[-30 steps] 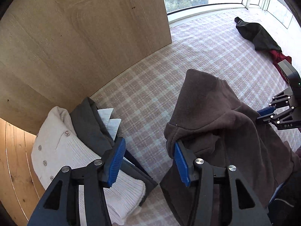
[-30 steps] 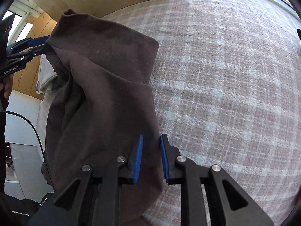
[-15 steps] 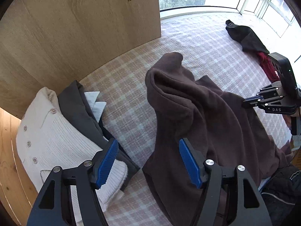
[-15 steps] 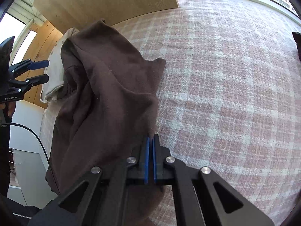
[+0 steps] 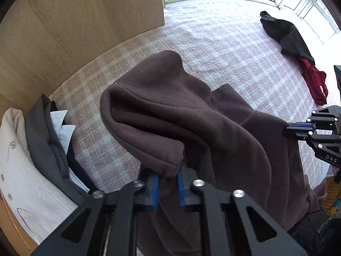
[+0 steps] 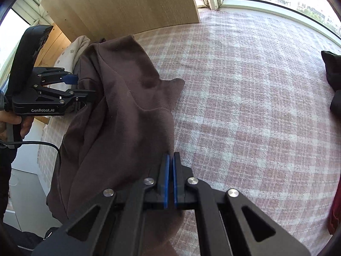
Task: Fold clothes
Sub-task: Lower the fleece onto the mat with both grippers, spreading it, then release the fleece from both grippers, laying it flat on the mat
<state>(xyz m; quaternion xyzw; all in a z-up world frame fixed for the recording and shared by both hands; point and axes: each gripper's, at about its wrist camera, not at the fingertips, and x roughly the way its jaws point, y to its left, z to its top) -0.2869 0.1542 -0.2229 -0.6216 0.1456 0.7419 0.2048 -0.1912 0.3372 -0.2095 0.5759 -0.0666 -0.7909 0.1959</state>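
Observation:
A dark brown fleece garment (image 5: 170,111) lies bunched on the plaid bed cover (image 5: 213,42), partly lifted between the two grippers. My left gripper (image 5: 167,177) points steeply down at a folded hem. Its jaws are closing, and the blue pads press on the hem from both sides. The right wrist view shows the left gripper (image 6: 83,85) at the garment's (image 6: 119,98) left side, in a person's hand (image 6: 12,121). My right gripper (image 6: 170,160) is shut on the garment's near edge, pads almost touching. From the left wrist view, the right gripper (image 5: 287,128) pinches the garment's right edge.
Folded clothes are stacked at the left: a cream knit (image 5: 27,170) and a grey jacket (image 5: 46,140). A wooden panel (image 5: 85,21) stands behind them. A black garment (image 5: 285,34) and a red one (image 5: 315,85) lie far right, near the windows.
The left gripper came down onto the garment's hem and its wide-open jaws closed around it. The right gripper's narrow gap shut on the edge. The garment's raised peak has sagged.

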